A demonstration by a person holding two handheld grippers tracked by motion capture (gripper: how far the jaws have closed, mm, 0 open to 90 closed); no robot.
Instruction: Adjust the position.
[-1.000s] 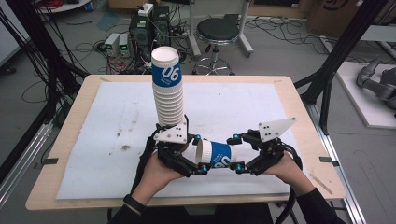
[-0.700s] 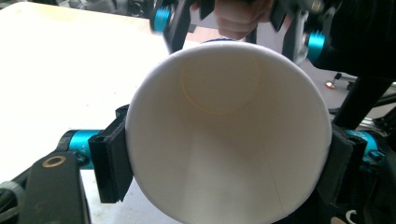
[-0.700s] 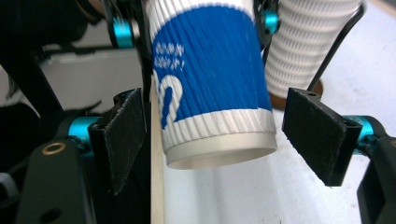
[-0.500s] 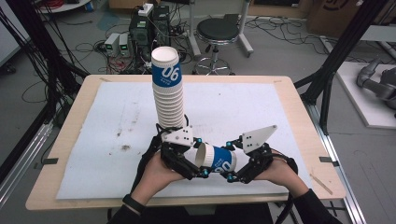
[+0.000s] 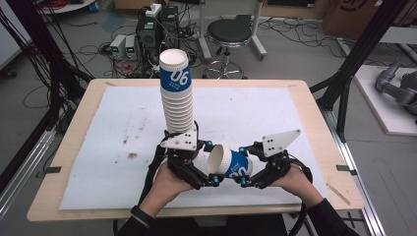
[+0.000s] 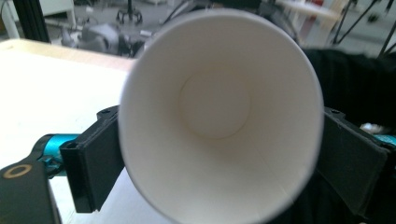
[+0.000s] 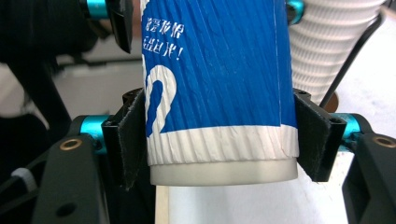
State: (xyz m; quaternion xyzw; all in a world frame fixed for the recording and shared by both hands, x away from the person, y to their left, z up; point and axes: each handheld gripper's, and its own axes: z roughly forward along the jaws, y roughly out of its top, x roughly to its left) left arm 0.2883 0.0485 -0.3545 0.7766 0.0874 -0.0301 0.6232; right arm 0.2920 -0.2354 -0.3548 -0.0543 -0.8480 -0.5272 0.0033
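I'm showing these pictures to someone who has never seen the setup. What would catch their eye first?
Most likely the tall stack of paper cups standing mid-table, its top cup blue with white digits. Next, the single blue cup lying sideways in front of it, clamped near its base by the right gripper, its open mouth facing the left gripper.

We see the surface [image 5: 305, 123] across the middle of the frame, a mat [image 5: 275, 118] spread over it. The stack of cups [image 5: 178, 98] stands upright at centre. Below it, toward the lower middle, a single cup [image 5: 230, 164] lies sideways between the left gripper [image 5: 199, 164] and the right gripper [image 5: 246, 167], probably just above the mat. A stool [image 5: 228, 34] stands on the floor beyond, at upper centre.
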